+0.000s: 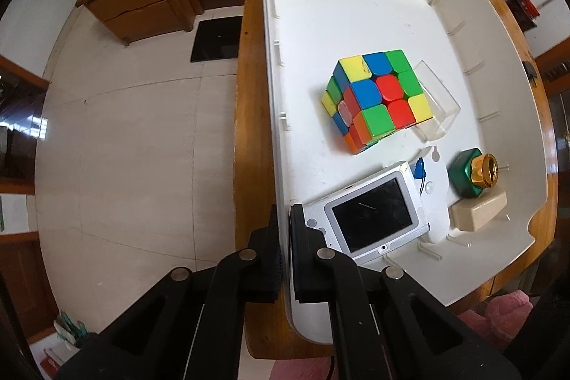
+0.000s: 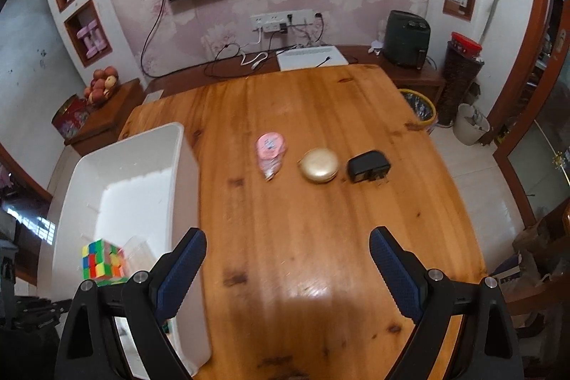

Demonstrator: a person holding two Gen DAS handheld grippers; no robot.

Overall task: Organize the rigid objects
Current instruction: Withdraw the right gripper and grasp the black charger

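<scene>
Black and nearly together, the jaws of my left gripper (image 1: 284, 255) pinched the near wall of the white bin (image 1: 276, 130), one finger outside it and one inside. Just beyond them in the bin lay a small white handheld device (image 1: 370, 212) with a dark screen, and to its right a beige block (image 1: 479, 211) touching a green bottle with a gold cap (image 1: 473, 171). Farther in sat a multicoloured puzzle cube (image 1: 374, 100) against a clear plastic box (image 1: 436, 105). My right gripper (image 2: 288, 267) hung over the wooden tabletop (image 2: 302, 237) with its jaws wide apart and nothing between them. Beyond it, in a row on the tabletop, were a pink packet (image 2: 270, 152), a gold round compact (image 2: 319, 164) and a black plug adapter (image 2: 368, 166).
</scene>
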